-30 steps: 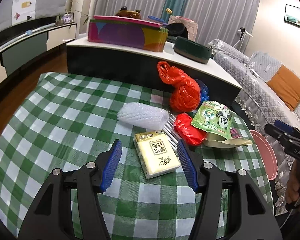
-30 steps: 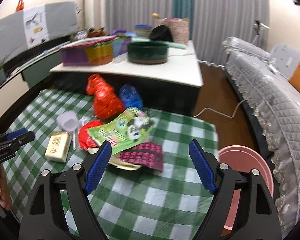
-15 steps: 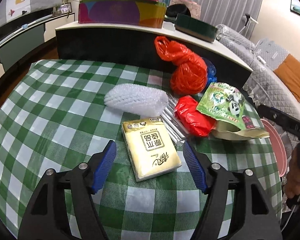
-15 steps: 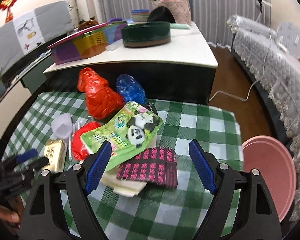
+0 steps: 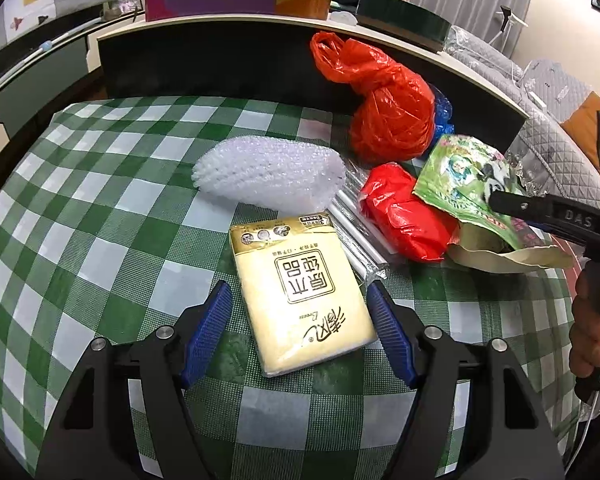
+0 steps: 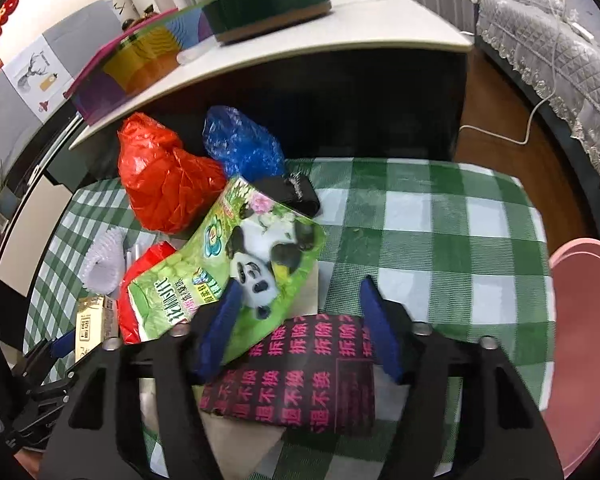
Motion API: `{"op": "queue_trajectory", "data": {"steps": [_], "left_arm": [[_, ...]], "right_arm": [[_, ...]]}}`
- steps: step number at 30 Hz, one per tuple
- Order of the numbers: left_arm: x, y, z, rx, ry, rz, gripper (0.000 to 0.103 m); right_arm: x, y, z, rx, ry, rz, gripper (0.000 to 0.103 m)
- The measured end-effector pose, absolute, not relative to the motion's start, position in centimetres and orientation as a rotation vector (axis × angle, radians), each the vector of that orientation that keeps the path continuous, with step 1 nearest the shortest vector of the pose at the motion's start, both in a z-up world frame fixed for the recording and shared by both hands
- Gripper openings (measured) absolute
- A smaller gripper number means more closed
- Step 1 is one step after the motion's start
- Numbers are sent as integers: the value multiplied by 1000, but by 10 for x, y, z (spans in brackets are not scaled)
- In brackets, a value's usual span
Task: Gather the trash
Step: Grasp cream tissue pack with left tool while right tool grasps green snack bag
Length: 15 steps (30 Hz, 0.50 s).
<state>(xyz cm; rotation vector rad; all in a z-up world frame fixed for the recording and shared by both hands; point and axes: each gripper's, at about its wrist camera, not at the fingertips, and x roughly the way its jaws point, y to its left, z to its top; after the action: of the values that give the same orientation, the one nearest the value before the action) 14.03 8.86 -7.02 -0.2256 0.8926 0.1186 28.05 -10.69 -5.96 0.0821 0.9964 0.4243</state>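
My left gripper (image 5: 298, 292) is open, low over the table, its blue pads on either side of a yellow tissue pack (image 5: 300, 288). Beyond it lie a roll of white bubble wrap (image 5: 270, 174), clear-wrapped white straws (image 5: 356, 242), a small red bag (image 5: 406, 212), a big orange-red plastic bag (image 5: 384, 116) and a green panda packet (image 5: 468, 176). My right gripper (image 6: 298, 298) is open, straddling a black card with pink characters (image 6: 300, 376) and the near edge of the green panda packet (image 6: 236, 264). A blue plastic bag (image 6: 240, 142) lies behind.
The trash sits on a green-and-white checked table (image 6: 440, 232). A pink bin (image 6: 584, 336) stands off the table's right edge. A black cabinet with a white top (image 6: 340, 28) carrying boxes is right behind the table. A small black object (image 6: 290, 194) lies by the packet.
Both grippers have moved forward and down toward the table. The left now brackets the tissue pack. The right has closed in over the black card and panda packet.
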Motion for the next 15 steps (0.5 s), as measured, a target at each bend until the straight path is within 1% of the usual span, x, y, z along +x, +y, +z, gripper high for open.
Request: {"op": "queue_trajectory", "data": {"steps": [1, 2, 4, 5, 6, 8, 12, 15], "left_arm": [[141, 88, -70, -226, 895, 117, 68], [141, 88, -70, -226, 895, 115, 66], [140, 88, -70, -226, 894, 111, 61], [140, 88, -70, -227, 893, 111, 60], [140, 89, -69, -228, 891, 111, 59], [139, 89, -68, -228, 886, 114, 56], [138, 89, -64, -222, 873, 119, 54], [135, 86, -58, -212, 854, 117, 53]], "right_arm": [[282, -106, -60, 83, 998, 431, 44], [282, -103, -60, 80, 995, 444, 41], [281, -99, -58, 66, 983, 461, 27], [278, -96, -56, 55, 974, 476, 25], [276, -96, -53, 49, 964, 483, 19], [272, -96, -47, 40, 937, 493, 15], [265, -100, -33, 45, 891, 520, 5], [256, -103, -21, 30, 847, 531, 3]]}}
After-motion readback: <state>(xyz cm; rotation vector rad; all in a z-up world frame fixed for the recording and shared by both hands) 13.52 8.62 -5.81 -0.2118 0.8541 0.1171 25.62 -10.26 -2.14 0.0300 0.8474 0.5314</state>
